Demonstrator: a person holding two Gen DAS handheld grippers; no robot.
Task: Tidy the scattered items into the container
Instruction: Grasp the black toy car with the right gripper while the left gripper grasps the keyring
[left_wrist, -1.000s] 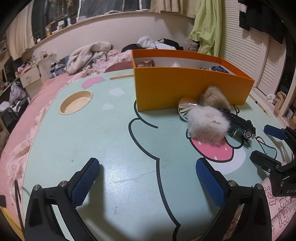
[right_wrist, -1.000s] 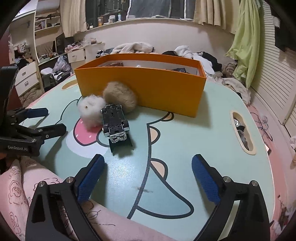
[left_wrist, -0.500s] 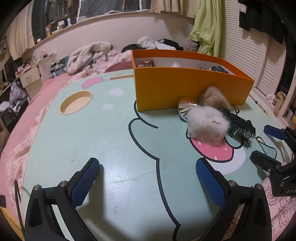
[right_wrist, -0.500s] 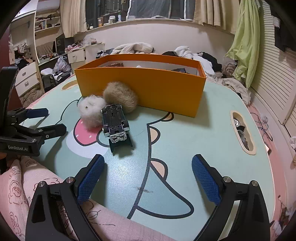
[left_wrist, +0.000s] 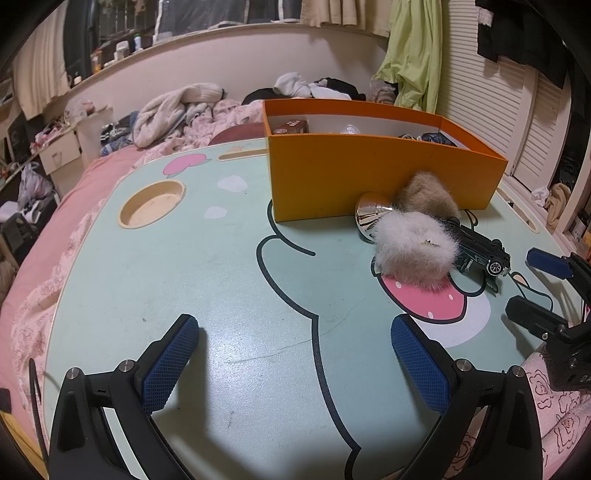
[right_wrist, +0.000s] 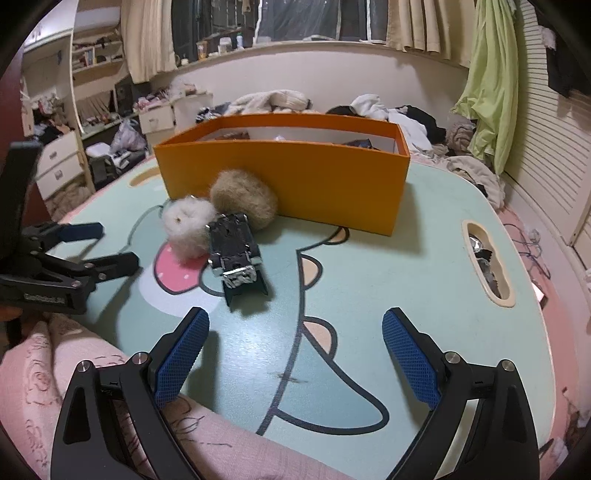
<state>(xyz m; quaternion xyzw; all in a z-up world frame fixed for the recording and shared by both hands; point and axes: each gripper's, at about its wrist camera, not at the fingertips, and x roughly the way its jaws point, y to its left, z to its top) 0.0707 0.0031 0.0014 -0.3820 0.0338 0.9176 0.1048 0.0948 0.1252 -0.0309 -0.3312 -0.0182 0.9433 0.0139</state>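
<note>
An orange box (left_wrist: 369, 173) (right_wrist: 288, 177) stands on the mint cartoon table (left_wrist: 221, 277) with several small things inside. Against its near wall lie a tan pompom (left_wrist: 428, 195) (right_wrist: 240, 199), a white pompom (left_wrist: 413, 247) (right_wrist: 186, 229), a shiny metallic piece (left_wrist: 371, 218) and a dark toy car (left_wrist: 480, 251) (right_wrist: 234, 251) lying upside down. My left gripper (left_wrist: 293, 328) (right_wrist: 114, 245) is open over bare table, well short of the pompoms. The jaws of my right gripper (right_wrist: 295, 321) (left_wrist: 532, 284) are closing slightly with nothing between them; the car lies just ahead to its left.
The table has a round cup recess (left_wrist: 151, 203) at its far left and a slot (right_wrist: 487, 266) with clutter near its right edge. Pink bedding (right_wrist: 55, 369) surrounds the table. Clothes are piled behind the box, and slatted doors stand to the right.
The right wrist view has shifted slightly, the box sitting a little lower in it. The left gripper and the objects have not moved.
</note>
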